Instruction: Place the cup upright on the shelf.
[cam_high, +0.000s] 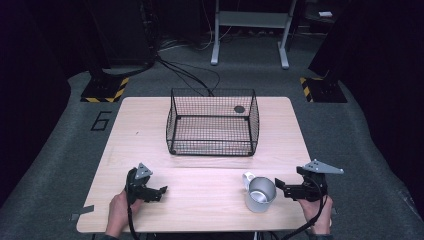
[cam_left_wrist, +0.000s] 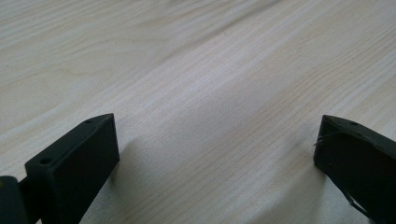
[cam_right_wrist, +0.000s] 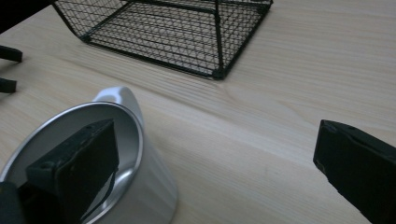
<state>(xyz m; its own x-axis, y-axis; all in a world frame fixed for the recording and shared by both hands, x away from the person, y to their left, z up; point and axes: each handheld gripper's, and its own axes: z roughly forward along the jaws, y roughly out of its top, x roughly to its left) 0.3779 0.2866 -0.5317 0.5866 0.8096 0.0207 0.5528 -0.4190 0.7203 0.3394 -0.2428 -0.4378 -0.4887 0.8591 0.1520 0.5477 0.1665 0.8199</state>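
A metal mug (cam_high: 260, 194) stands upright on the near right part of the wooden table (cam_high: 210, 165), its white handle (cam_high: 248, 178) turned toward the far side and its mouth open upward; the right gripper (cam_high: 281, 189) sits just beside it on the right, held in the person's right hand (cam_high: 318, 210), its jaws spread wide and grasping nothing. In the right gripper view the mug (cam_right_wrist: 149, 186) fills the lower left, and one black jaw stands in front of its open mouth while the other is well apart at the right, over bare wood; whether the near jaw touches the rim cannot be told.

The left gripper (cam_high: 159, 193) rests low over the near left part of the table, held in the left hand (cam_high: 120, 210), well apart from the mug; in the left gripper view its jaws are released and wide, with plain wood grain (cam_left_wrist: 210, 102) between them.

A black wire basket (cam_high: 212, 122) stands at the middle of the far half of the table, well apart from both grippers; a small dark round thing (cam_high: 239, 109) shows near its far right corner, too small to name; the basket's near corner (cam_right_wrist: 219, 72) appears beyond the mug in the right gripper view.
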